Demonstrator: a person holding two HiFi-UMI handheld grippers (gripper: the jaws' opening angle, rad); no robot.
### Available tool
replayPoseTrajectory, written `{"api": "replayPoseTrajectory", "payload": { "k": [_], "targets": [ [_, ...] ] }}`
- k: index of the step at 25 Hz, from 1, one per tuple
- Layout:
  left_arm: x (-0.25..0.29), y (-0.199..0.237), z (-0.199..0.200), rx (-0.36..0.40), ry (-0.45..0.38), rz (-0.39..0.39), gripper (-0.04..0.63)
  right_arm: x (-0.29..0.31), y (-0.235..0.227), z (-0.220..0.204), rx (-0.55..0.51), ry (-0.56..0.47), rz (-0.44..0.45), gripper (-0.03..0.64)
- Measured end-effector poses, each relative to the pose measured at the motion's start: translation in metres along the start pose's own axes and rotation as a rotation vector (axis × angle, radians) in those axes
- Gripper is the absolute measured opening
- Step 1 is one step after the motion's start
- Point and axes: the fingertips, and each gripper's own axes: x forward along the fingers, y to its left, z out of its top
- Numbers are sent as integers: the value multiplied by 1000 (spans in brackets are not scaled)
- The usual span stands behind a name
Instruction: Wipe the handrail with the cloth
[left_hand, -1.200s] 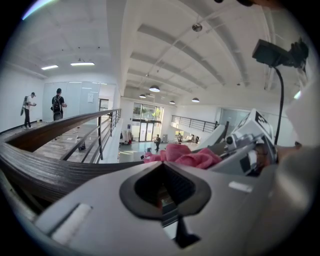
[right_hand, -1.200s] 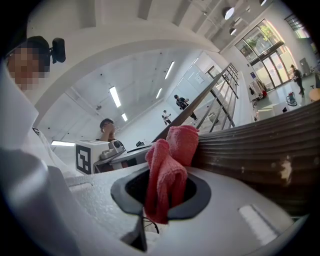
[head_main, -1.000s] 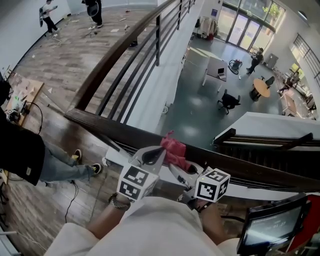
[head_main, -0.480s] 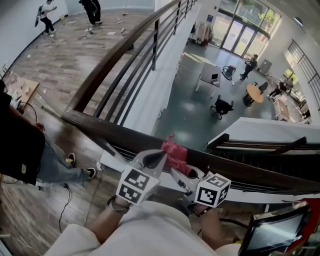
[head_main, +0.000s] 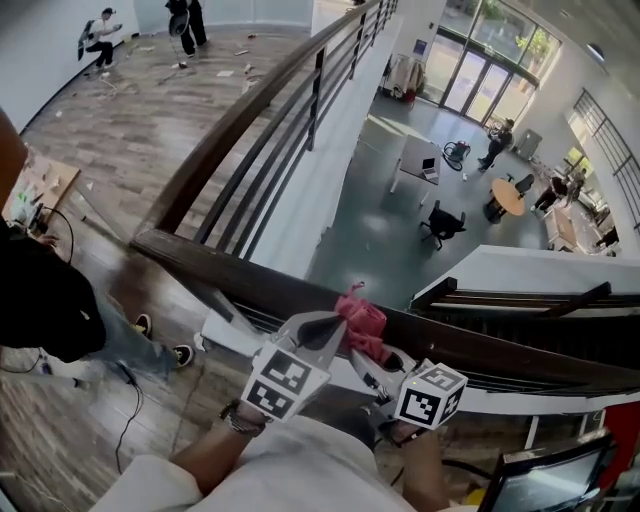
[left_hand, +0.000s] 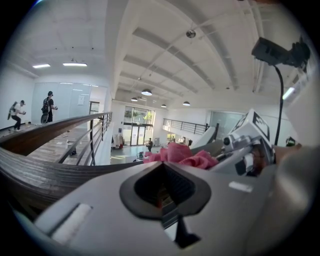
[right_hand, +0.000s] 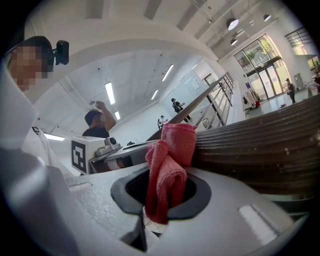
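1. Pinching a bunched fold of the pink cloth (right_hand: 167, 160), the right gripper (right_hand: 162, 197) has its jaws clamped on it. The loose upper part of the cloth lies against the near face and top of the dark wooden handrail (head_main: 230, 275).
2. The left gripper (head_main: 322, 326) sits just left of the cloth, its jaws pressed together on nothing.
3. Only a narrow fold looks gripped. Dragging it along the ribbed wood could tug it free, and it would probably drop over the far side to the lower floor.
4. The cloth is wadded, so little of it meets the rail. A hard jaw may scrape the wood instead.
5. A stroke to the left would likely run into the left gripper.
6. Count: one cloth and two grippers. There are two handrail runs, which meet at a corner on the left; the cloth is on the near one.
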Motion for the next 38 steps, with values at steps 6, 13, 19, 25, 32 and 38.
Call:
{"api": "replayPoseTrajectory", "payload": {
  "k": [6, 13, 19, 25, 32, 38],
  "targets": [
    [-5, 3, -3, 12, 2, -15, 5, 6, 2, -4, 8, -17, -21, 61],
    [-10, 13, -10, 17, 0, -21, 5, 19, 4, -9, 0, -19, -35, 61],
    [-15, 21, -12, 18, -9, -15, 5, 27, 8, -10, -29, -23, -83, 61],
    [-19, 25, -15, -2, -13, -8, 5, 31, 10, -11, -25, -17, -71, 61],
    [-20, 28, -12, -24, -21, 0, 5, 30, 11, -7, -22, -30, -55, 61],
    [-18, 26, -13, -15, -29, -1, 5, 30, 9, -8, -23, -30, -53, 61]
  ]
}}
